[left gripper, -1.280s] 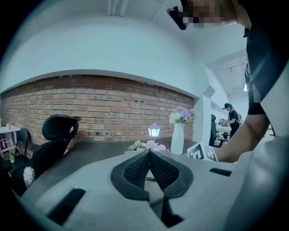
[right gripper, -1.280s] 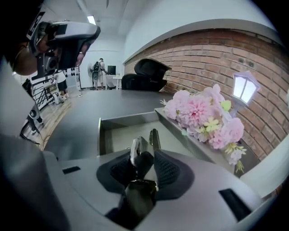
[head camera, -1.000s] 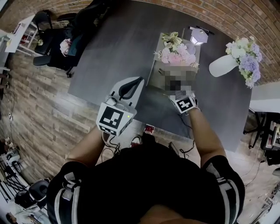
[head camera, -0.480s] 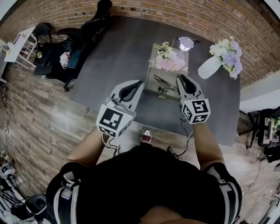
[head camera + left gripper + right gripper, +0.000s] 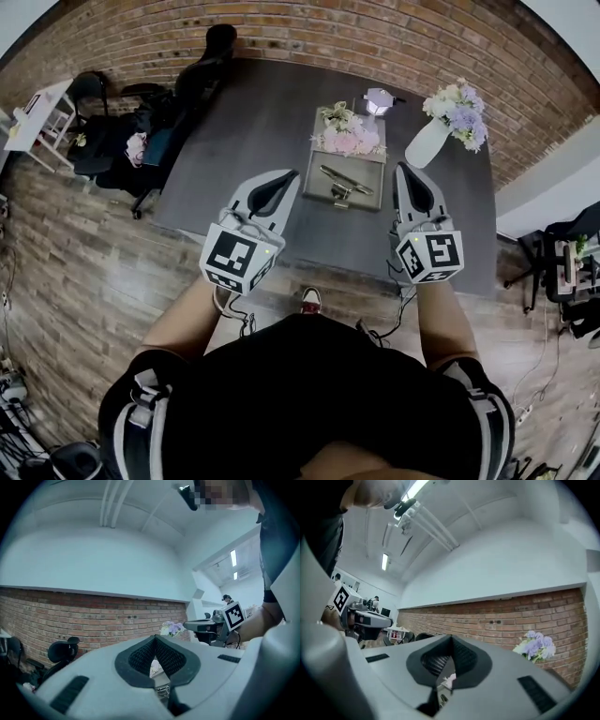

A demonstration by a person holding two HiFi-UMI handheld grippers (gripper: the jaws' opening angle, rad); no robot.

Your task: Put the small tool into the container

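You wear a black shirt (image 5: 309,394) with white-striped short sleeves (image 5: 141,417); your left gripper (image 5: 294,174) and right gripper (image 5: 401,168) are pale grey, black-padded, each bearing a black-and-white marker cube (image 5: 236,259).

Two grippers (image 5: 292,174) (image 5: 400,169), one container (image 5: 361,200), one tool (image 5: 345,180)

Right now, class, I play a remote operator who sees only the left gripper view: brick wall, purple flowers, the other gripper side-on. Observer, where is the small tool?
Observer: The head view shows the small metal tool lying inside the grey tray on the dark table.
Operator: Is the right gripper carrying anything?
Observer: No. The right gripper has just closed its jaws on nothing; its own view shows the pads together.
Operator: What else sits in that tray?
Observer: A pink and white flower bunch, at its far end.
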